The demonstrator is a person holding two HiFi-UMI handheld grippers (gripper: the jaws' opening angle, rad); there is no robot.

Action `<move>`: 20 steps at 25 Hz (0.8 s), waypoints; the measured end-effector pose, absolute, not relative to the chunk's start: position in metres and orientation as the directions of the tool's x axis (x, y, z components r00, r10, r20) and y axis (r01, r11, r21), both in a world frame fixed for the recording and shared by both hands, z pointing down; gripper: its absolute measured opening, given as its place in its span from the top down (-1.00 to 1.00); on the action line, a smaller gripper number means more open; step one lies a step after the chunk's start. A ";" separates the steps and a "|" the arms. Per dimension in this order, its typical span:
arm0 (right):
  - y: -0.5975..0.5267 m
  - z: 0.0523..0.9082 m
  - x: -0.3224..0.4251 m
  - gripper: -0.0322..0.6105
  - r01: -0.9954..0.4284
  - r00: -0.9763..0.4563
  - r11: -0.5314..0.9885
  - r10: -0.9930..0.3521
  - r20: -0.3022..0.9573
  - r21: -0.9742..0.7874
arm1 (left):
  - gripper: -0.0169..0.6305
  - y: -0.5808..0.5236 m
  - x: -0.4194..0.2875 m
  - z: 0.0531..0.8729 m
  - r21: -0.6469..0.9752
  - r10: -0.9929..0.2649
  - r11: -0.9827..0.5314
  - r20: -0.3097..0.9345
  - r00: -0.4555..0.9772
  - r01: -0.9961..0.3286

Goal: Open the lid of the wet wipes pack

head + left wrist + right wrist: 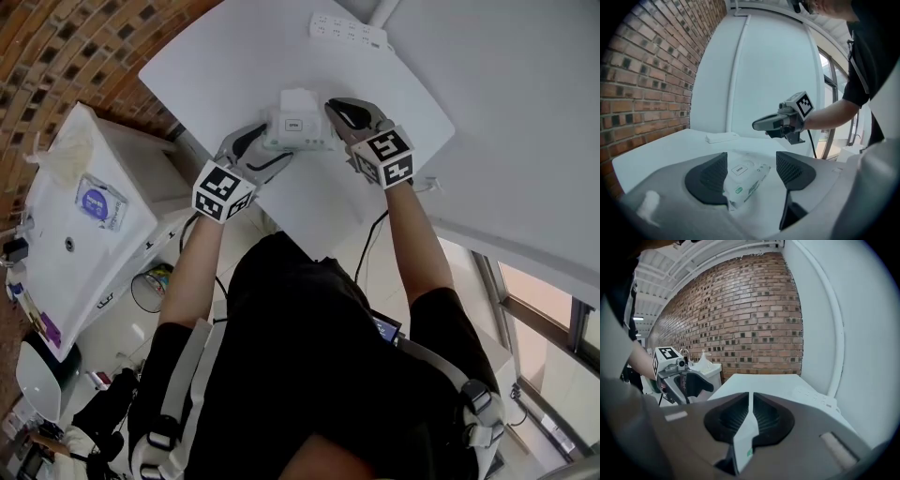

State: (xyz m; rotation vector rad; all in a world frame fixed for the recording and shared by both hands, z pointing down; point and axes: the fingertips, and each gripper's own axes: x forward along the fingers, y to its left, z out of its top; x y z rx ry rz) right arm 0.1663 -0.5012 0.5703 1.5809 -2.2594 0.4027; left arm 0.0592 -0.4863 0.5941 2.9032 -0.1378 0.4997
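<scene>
The white wet wipes pack with an "OPEN" label hangs above the white table between my two grippers. In the left gripper view the pack lies lengthwise between the wide-set pads, with its near end against the left pad. My left gripper is shut on it, and the label is flat. My right gripper is by the pack's right end. Its pads are almost together on a thin white strip with a green mark. I cannot tell which part of the pack that strip is.
A white power strip lies at the table's far edge. A brick wall and a white pipe stand behind the table. A white cabinet stands on the left, with clutter on the floor beside it.
</scene>
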 end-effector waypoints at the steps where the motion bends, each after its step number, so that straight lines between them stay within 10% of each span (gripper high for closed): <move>1: -0.493 0.566 0.166 0.81 -0.941 -0.316 0.336 -0.848 0.425 -0.029 | -0.07 -0.484 0.057 0.589 0.179 -0.082 -0.972 0.334 0.939 -0.149; 5: -0.451 0.545 0.161 0.88 -0.931 -0.343 0.364 -0.868 0.359 -0.008 | 0.37 -0.462 0.048 0.573 0.169 -0.151 -0.962 0.329 0.932 -0.215; 7: -0.430 0.535 0.160 0.88 -0.924 -0.360 0.383 -0.874 0.327 0.007 | 0.94 -0.448 0.045 0.562 0.155 -0.188 -0.958 0.303 0.934 -0.243; 20: -0.305 0.475 0.169 0.89 -0.918 -0.394 0.394 -0.904 0.166 -0.033 | 0.94 -0.349 0.024 0.494 0.119 -0.383 -0.906 0.177 0.907 -0.406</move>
